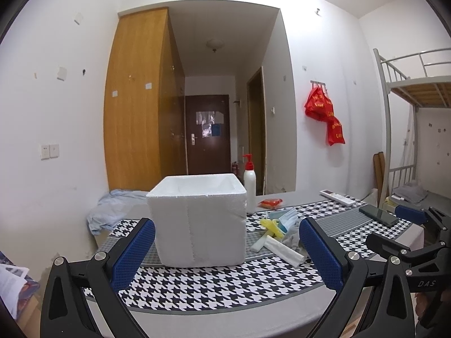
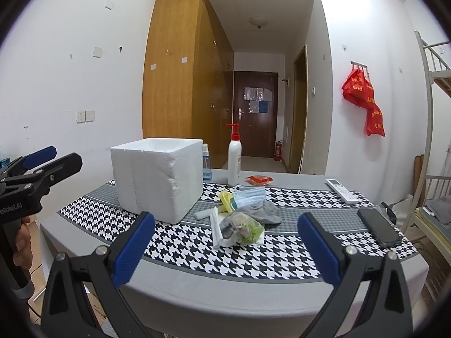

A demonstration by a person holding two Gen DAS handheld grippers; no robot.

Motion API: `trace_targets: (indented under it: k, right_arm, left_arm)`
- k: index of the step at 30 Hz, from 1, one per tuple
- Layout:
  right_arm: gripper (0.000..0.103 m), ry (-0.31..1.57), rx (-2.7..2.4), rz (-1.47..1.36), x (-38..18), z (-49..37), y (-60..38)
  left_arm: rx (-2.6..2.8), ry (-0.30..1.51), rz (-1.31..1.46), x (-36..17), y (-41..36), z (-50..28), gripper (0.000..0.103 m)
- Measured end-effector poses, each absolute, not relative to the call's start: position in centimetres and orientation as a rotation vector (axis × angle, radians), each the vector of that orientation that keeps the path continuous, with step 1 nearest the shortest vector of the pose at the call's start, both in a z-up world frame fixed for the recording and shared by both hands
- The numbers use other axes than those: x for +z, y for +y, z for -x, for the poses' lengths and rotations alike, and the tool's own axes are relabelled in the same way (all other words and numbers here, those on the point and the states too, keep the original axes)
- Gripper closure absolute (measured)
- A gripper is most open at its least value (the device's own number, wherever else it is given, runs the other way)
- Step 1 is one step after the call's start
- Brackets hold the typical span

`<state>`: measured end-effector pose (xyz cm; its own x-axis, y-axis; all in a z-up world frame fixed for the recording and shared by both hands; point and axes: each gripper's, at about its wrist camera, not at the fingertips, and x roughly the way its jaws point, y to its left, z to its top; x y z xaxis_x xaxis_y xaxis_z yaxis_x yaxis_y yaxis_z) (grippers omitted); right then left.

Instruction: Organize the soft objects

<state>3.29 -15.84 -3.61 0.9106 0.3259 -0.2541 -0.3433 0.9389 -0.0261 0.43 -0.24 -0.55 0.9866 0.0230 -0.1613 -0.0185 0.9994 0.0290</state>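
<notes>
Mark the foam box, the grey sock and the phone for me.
foam box (image 2: 157, 180), right wrist view, on its front wall
grey sock (image 2: 262, 211), right wrist view, on its middle
phone (image 2: 379, 226), right wrist view, on its screen

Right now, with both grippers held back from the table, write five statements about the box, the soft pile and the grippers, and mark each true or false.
1. The white foam box stands upright with its top open. True.
2. The left gripper is shut on the grey cloth. False: its jaws are wide apart and hold nothing; the cloth lies on the table.
3. The soft pile, with the blue face mask, lies to the right of the box. True.
4. The black phone lies inside the box. False: it lies on the table, near its right edge.
5. The right gripper is open and empty. True.
</notes>
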Motion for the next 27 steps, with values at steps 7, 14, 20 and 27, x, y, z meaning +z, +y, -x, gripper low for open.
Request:
trace_targets:
  k: [7,14,20,27]
  right_arm:
    - [0.001,0.256,0.342,0.071,-3.8,-3.4,-15.9]
    - [0.001,0.260,0.342,0.071,-4.0,-3.5,-16.0]
    - [0.001,0.272,0.337,0.077,-4.0,-3.8,-16.0]
    - [0.001,0.287,0.331,0.080,-4.0,-4.9,-16.1]
  left_arm:
    - [0.029,0.170,-0.030,-0.6,-0.2,-0.5,0.001]
    - [0.024,0.180,-0.026,-0.8,-0.3,-0.9,0.001]
    - [0.022,0.184,-0.024,-0.9,-0.1,-1.2,0.001]
    - [0.009,0.198,-0.014,-1.1,0.1,-2.3,0.001]
